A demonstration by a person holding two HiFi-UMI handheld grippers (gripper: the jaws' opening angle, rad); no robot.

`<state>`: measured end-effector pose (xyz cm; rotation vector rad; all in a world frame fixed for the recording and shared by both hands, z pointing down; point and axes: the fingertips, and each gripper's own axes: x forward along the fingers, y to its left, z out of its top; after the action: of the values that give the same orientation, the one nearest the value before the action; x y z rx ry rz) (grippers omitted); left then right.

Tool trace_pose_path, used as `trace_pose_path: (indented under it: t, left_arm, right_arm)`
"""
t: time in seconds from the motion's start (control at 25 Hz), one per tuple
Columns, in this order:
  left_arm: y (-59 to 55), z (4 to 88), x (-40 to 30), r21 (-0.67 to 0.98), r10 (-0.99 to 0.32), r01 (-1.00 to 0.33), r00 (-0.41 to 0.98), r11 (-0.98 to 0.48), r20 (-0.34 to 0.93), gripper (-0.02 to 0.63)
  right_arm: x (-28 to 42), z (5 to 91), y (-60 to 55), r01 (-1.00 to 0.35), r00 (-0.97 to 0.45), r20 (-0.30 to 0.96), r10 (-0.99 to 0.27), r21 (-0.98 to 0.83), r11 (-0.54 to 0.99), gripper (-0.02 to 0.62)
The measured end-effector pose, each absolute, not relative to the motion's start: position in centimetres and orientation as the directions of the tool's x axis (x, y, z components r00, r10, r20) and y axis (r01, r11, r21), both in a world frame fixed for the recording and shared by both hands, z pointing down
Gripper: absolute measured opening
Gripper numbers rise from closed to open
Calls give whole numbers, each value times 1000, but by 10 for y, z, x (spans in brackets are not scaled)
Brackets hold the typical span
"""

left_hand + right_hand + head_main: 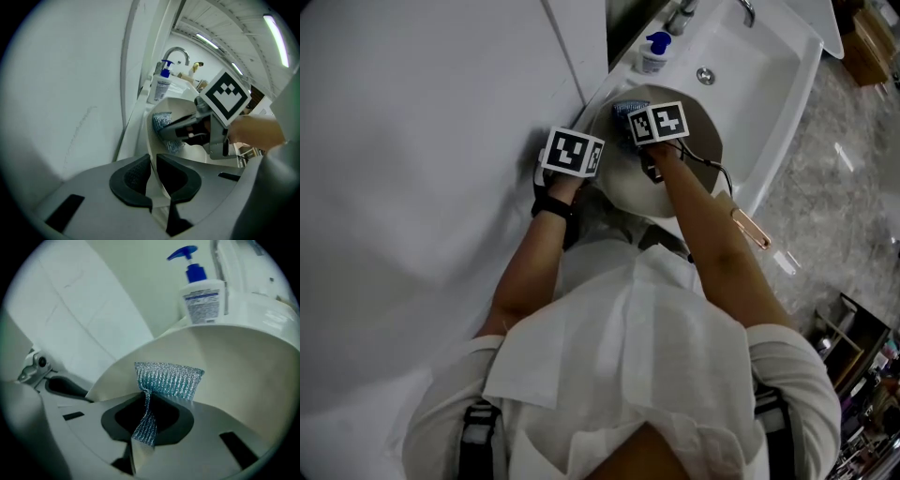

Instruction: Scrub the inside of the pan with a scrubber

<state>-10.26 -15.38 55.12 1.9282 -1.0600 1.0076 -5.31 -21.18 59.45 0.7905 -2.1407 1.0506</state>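
A round pale pan (pixel 701 142) rests tilted in the left end of the white sink (pixel 773 70), its copper handle (pixel 751 229) pointing toward me. My left gripper (pixel 153 176) is shut on the pan's thin near rim (pixel 151 140), at the pan's left edge in the head view, under its marker cube (pixel 573 153). My right gripper (pixel 146 414) is shut on a silvery blue mesh scrubber (pixel 168 379), pinching its lower corner. The scrubber (pixel 624 112) lies against the pan's inner wall (pixel 243 366) near the far rim. The left gripper view shows the scrubber (pixel 162 123) and the right gripper's fingers (pixel 186 124) inside the pan.
A pump bottle of soap (pixel 654 52) stands on the sink's back ledge beside the faucet (pixel 682 15). The drain (pixel 705 75) lies beyond the pan. A white wall panel (pixel 441 141) runs close along the left. Grey stone floor (pixel 844 169) lies to the right.
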Motion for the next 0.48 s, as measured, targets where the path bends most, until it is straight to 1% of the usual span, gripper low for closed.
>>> trace_pose_path:
  t: [0.12, 0.28, 0.36, 0.48]
  left_arm:
    - [-154, 553, -103, 210, -336, -885, 364, -415, 869, 49]
    - [-154, 548, -103, 217, -344, -885, 371, -412, 862, 49]
    - [-156, 549, -103, 218, -343, -884, 373, -413, 862, 49]
    - [-154, 548, -102, 221, -338, -882, 376, -416, 863, 49]
  right_arm:
    - [-21, 593, -238, -816, -571, 721, -392, -443, 372, 43]
    - [42, 583, -254, -889, -421, 686, -593, -442, 120, 41]
    - [70, 582, -248, -900, -330, 674, -661, -437, 3, 41]
    - [101, 580, -225, -907, -201, 677, -708, -402, -126, 41]
